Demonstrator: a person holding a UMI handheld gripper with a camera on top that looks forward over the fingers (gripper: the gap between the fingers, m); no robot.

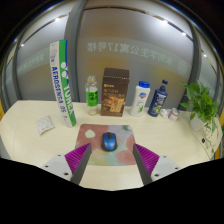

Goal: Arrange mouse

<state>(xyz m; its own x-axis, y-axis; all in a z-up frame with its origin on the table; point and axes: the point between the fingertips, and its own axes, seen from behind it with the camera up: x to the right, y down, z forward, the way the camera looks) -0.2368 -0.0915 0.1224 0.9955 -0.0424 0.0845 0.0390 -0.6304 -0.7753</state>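
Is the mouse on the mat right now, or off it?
On it. The small blue computer mouse sits on the pinkish patterned mouse mat, just ahead of the open tongs, untouched.

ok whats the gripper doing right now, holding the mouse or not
gripper: open, holding nothing; the blue mouse rests on its mouse pad just ahead, between the finger lines, untouched.
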